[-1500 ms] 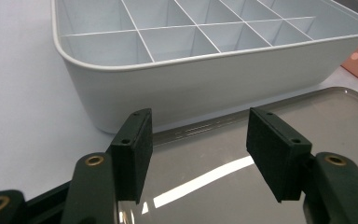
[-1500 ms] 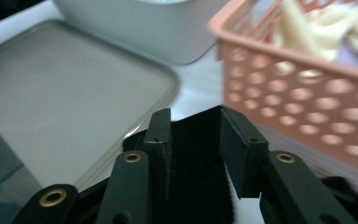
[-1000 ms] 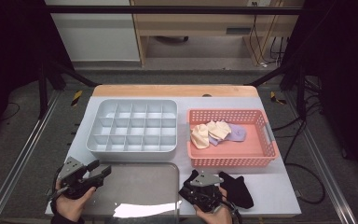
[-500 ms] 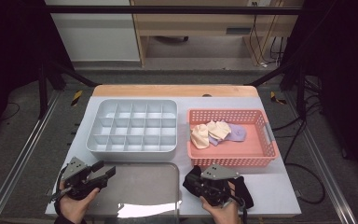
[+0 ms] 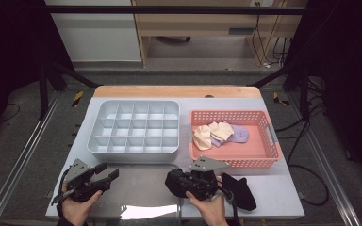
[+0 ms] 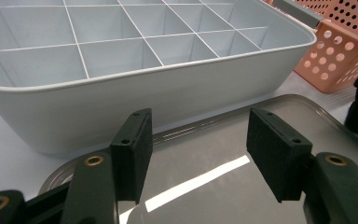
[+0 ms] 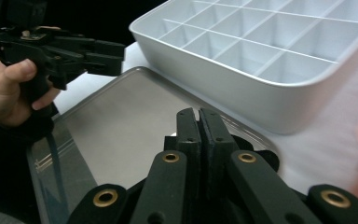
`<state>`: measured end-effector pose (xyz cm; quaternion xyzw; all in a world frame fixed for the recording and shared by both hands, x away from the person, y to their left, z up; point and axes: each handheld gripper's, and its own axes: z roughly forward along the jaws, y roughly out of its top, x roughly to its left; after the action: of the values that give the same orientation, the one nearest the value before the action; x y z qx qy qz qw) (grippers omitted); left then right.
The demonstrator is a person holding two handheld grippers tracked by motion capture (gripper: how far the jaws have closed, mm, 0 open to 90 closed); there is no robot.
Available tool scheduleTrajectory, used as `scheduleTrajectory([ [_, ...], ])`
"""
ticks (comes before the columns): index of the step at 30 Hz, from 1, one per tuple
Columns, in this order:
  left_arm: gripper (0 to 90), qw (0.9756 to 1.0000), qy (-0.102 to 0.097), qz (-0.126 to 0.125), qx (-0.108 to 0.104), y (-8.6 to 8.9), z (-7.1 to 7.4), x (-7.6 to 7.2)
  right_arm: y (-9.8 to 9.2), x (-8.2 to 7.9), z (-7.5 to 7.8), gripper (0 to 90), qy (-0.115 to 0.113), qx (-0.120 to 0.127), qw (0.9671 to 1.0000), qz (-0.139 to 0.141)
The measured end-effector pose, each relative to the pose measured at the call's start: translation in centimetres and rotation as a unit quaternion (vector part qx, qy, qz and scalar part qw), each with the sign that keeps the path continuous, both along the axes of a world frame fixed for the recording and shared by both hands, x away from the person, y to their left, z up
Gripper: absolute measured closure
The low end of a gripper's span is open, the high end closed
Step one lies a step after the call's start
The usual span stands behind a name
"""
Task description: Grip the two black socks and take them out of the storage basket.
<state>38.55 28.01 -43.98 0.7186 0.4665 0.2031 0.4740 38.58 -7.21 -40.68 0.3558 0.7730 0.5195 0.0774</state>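
High view: right gripper (image 5: pixel 169 181) pinched shut on black sock (image 5: pixel 174 178) above tray (image 5: pixel 136 195) at table's (image 5: pixel 283 188) near edge, left gripper (image 5: pixel 107 175) wide, empty; sock looks soft, light, limp, so grip the bunched middle.

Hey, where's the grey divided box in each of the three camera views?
High view: box left of centre, beside the pink basket.
Left gripper view: box across the top half, its front wall facing the camera.
Right gripper view: box at upper right.
Shared landmark: the steel tray lying just in front of it.
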Motion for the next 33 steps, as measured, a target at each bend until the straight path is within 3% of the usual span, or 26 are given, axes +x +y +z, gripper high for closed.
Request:
scheduleTrajectory([
  [4,39.7,1.0000,-0.002,0.001,0.000,0.1,0.1,-0.1,2.1,0.7,-0.7,87.4,0.012,-0.005,0.9998,0.012],
  [10,39.4,1.0000,-0.002,0.001,-0.002,0.2,0.1,-0.1,4.2,1.5,-2.9,84.6,0.037,-0.044,0.9982,0.017],
  [14,38.3,1.0000,0.000,-0.005,-0.004,0.1,0.3,-0.3,4.5,1.7,-3.7,78.5,0.044,-0.069,0.9965,0.017],
  [18,37.8,0.9999,0.004,-0.013,-0.006,-0.2,0.4,-0.5,3.4,1.8,-2.8,71.7,0.038,-0.042,0.9984,0.010],
  [22,37.9,0.9996,0.008,-0.025,-0.010,-0.6,0.5,-0.8,1.9,2.0,-2.0,69.5,0.027,-0.035,0.9989,-0.013],
  [27,38.0,0.9988,0.024,-0.041,-0.013,-1.2,0.6,-1.1,-0.2,2.3,-1.8,68.7,0.013,-0.046,0.9979,-0.044],
  [33,39.0,0.9972,0.038,-0.064,-0.006,-2.3,0.5,-1.4,-1.5,2.5,-3.2,68.0,0.021,-0.074,0.9954,-0.057],
])
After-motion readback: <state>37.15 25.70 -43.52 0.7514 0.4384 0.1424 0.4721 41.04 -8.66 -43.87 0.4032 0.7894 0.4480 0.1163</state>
